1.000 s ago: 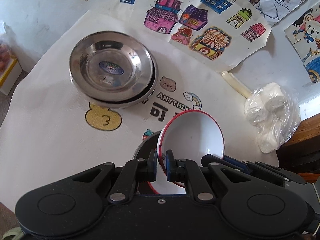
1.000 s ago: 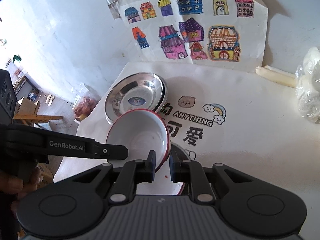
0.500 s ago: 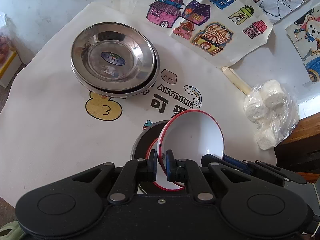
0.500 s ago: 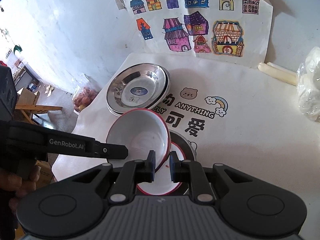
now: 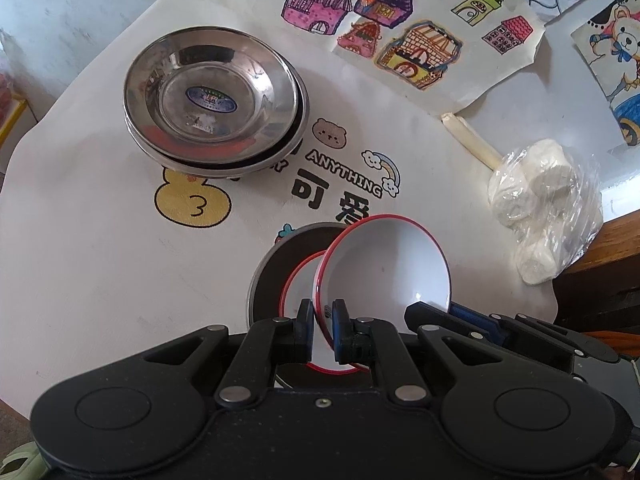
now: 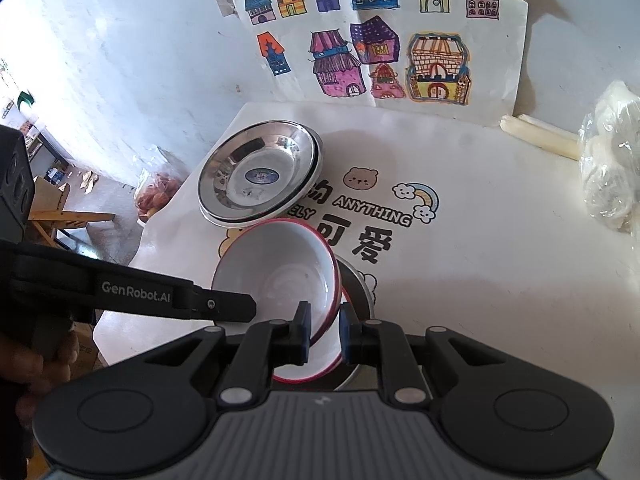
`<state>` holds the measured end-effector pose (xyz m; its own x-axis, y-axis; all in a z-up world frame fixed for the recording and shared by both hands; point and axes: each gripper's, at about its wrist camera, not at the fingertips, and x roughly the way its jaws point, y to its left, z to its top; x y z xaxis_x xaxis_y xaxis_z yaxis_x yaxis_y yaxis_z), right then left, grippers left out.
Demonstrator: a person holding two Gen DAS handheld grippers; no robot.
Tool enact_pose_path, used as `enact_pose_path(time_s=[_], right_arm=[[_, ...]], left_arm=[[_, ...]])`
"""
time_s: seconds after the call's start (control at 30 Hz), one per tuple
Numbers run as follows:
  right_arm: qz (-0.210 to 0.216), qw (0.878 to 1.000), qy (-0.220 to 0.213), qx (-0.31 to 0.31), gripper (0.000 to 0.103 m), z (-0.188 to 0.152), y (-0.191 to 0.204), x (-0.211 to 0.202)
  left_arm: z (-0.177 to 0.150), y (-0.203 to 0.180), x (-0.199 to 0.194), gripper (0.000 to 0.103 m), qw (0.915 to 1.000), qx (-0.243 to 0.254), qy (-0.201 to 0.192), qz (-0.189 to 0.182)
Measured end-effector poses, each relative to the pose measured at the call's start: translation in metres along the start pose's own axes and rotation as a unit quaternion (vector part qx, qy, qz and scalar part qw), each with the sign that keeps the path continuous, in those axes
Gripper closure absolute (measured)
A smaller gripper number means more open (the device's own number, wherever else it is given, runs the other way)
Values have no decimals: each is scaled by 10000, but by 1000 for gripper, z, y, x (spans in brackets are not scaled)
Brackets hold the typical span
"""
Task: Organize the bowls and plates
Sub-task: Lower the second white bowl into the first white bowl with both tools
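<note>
On the counter: a white printed cloth (image 5: 100, 264) covers it, with a duck, a bear and the word ANYTHING on it.
Left tool (image 5: 322, 326): clamped on the near rim of a white bowl (image 5: 384, 264) with a red edge, fingers pinching inside and outside the wall.
Right tool (image 6: 323, 332): clamped on the same bowl (image 6: 276, 272) at the opposite rim, so both tools grip it at once.
Bowl: tilted up on its side, lifted off the pile beneath, its open face turned to the right side.
Under it: a second red-rimmed bowl (image 5: 298, 292) sits nested in a steel dish (image 5: 272, 264), flat on the cloth just below the raised one.
Steel plates (image 5: 212, 96): two stacked, slightly offset, a blue oval sticker in the top one, resting on the far left part of the cloth, apart from the bowls.
Right side: a clear bag of white lumps (image 5: 544, 208) near the counter edge, with a pale stick (image 5: 468, 140) just beside it.
Far end: a sheet of coloured house drawings (image 6: 372, 32) lies beyond the cloth.
Left hand (image 6: 28, 368): wrapped on its tool's handle, seen from the right wrist camera.
</note>
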<state>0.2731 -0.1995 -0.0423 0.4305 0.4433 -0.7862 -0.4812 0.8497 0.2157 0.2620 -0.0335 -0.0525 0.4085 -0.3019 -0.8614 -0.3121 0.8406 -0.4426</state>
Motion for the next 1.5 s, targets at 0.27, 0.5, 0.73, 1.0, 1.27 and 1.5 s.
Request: enact_pose_path(time_s=[0.27,0.5,0.73,1.0,1.27,1.5], right_arm=[[46,9998,187,97,87,-4,-5,12],[65,9991,372,186,87,-7,-9,23],[25,9990,415,167,87,-3,-9,28],[-18,9988,488,29,87,1,-3,29],[-93,9981,595,-91,86,0,-1,30],[-111,9977,650,-168,86,0,-1,30]], left_arm=[[-3,-1,11,94,9996,21,180,194],[-5,-2,18,92,9991,72,275,318],[-3,-7,19,89,9986,157,309,411],[-4,-6,19,88,9984,144,349,414],[-4,-10,19,88,9980,271,349,461],[-4,-9,20,87,9980,279,339,455]])
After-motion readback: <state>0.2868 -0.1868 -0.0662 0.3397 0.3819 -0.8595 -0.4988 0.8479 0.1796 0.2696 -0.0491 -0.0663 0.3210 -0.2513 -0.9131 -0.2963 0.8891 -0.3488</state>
